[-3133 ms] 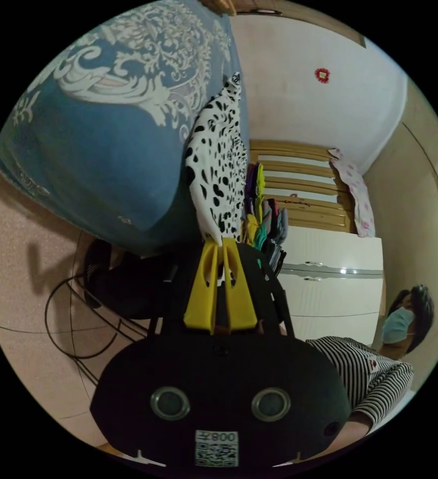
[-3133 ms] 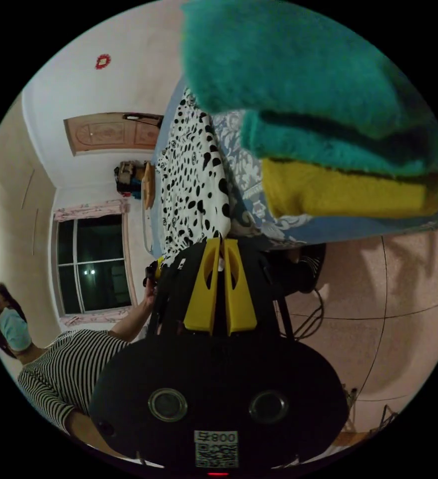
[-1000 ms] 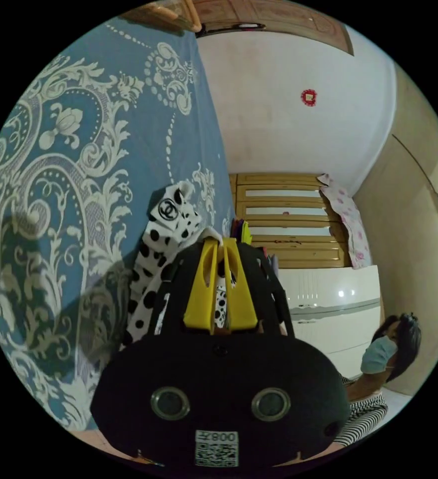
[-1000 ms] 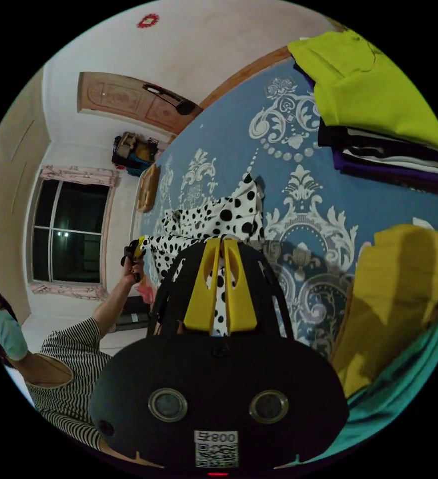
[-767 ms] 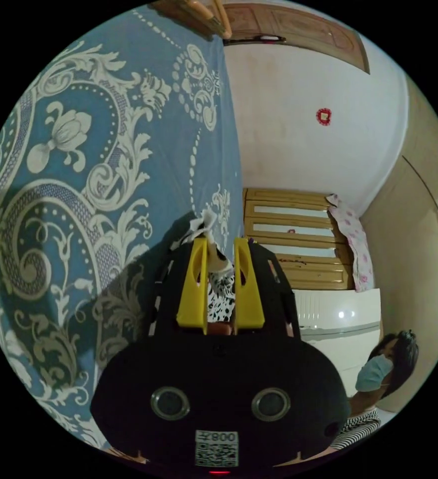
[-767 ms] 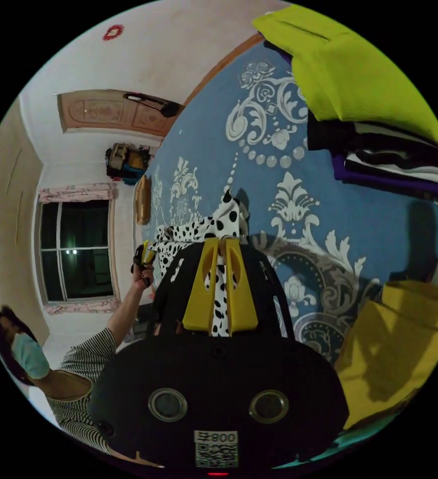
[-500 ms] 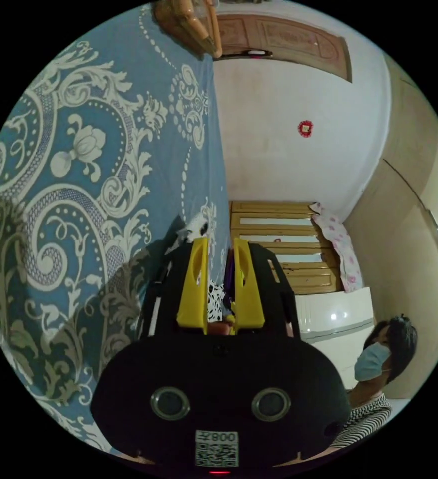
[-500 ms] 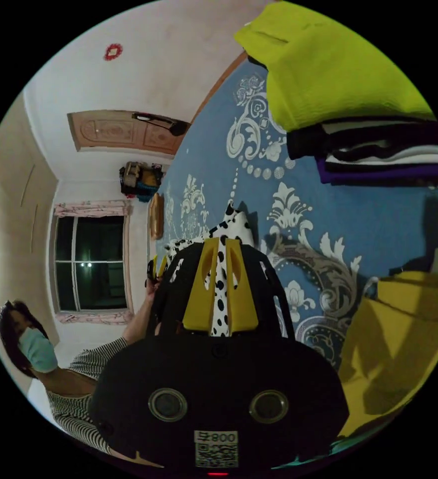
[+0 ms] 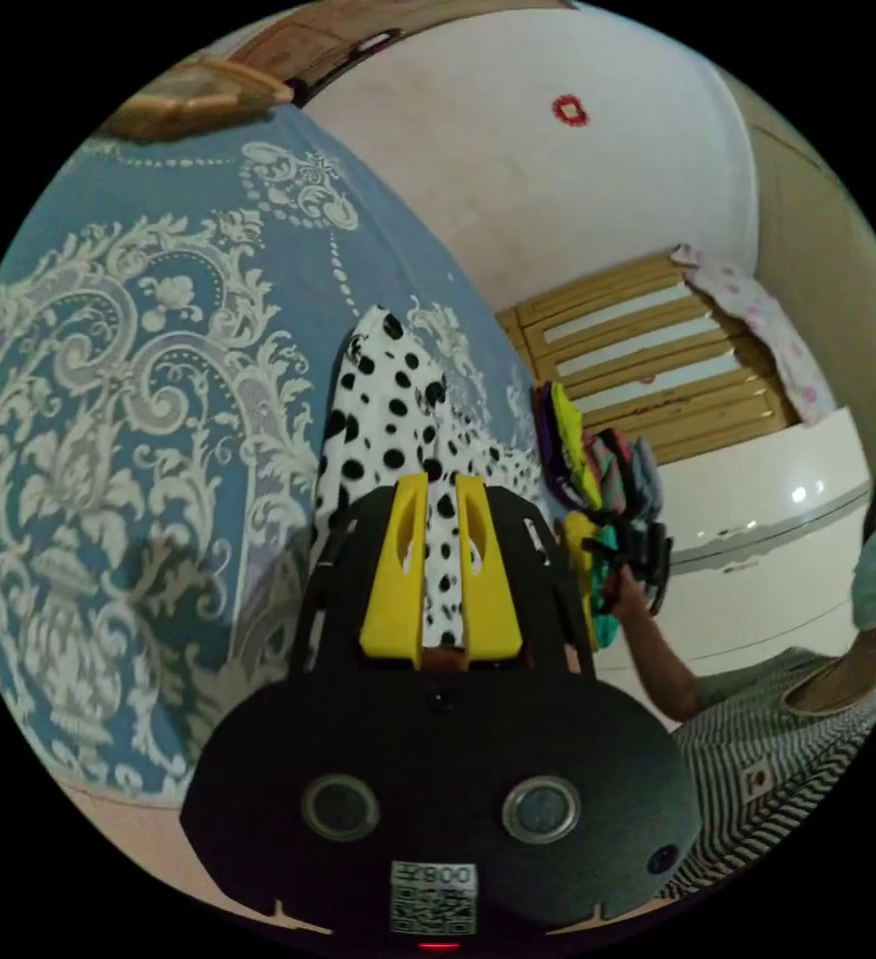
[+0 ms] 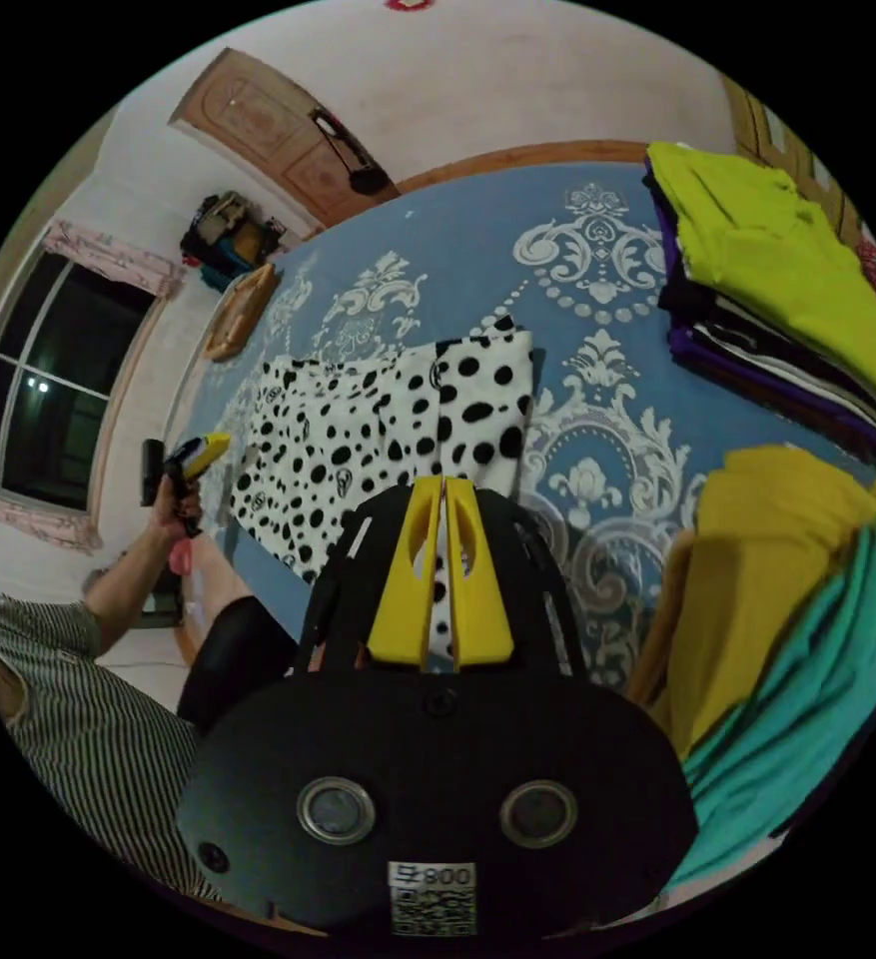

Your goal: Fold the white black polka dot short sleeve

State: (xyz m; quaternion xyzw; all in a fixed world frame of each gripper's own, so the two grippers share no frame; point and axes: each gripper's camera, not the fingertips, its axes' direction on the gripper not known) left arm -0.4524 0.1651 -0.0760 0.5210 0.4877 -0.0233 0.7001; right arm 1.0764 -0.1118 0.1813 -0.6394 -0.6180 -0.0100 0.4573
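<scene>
- Left gripper view: the left tongs [image 9: 440, 487] sit a narrow gap apart, gripping nothing, above the polka dot shirt [image 9: 390, 420], which lies flat on the blue patterned bed [image 9: 128, 400].
- Thin and floppy, I reckon; pinch a hem or corner, or it sags.
- Right gripper view: the right tongs [image 10: 442, 488] are nearly closed and look empty. The shirt [image 10: 378, 420], white with black dots, lies spread beside 2 folded stacks [image 10: 777, 300].

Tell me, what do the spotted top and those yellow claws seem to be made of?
The spotted top looks like thin, soft matte woven or knit cloth: it lies limp and creased on the bedspread. The right gripper has jaws that look like hard, smooth moulded plastic, with clean edges and cut-out slots.
</scene>
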